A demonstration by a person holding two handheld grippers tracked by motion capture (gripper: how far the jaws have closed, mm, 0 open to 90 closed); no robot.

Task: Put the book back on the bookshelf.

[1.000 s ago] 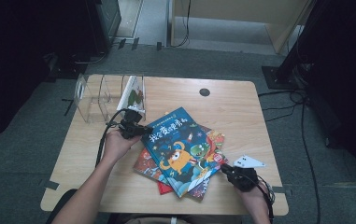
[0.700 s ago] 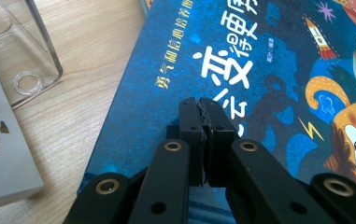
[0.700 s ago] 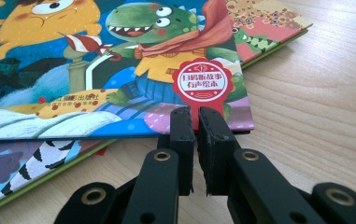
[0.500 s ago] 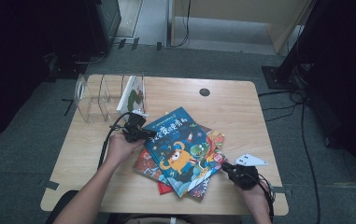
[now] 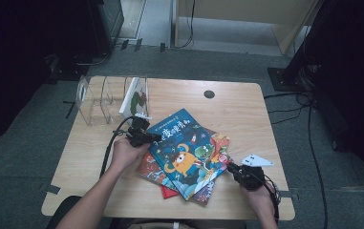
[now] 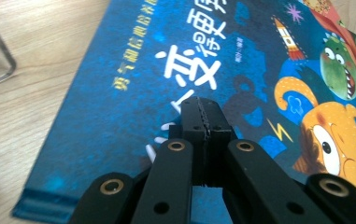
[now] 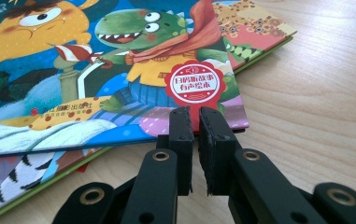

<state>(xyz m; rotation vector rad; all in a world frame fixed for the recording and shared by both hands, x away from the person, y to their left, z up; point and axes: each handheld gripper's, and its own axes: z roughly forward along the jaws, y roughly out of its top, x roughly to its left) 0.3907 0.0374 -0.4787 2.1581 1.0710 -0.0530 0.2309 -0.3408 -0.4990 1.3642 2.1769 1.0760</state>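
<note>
High view is showing my left gripper (image 5: 152,137) pressing closed and empty on the blue book (image 5: 189,150), my right gripper (image 5: 230,167) nearly closed, risking sliding the stack.

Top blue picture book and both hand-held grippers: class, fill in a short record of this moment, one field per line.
top book: blue picture book, lying flat on a fanned pile of books
surface: wooden table
left hand-held gripper: jaws shut, tips over the blue cover near its spine
right hand-held gripper: jaws nearly shut with a narrow gap, at the cover's corner; grip cannot be told
rack: clear book rack at the table's far left, one book upright in it
</note>
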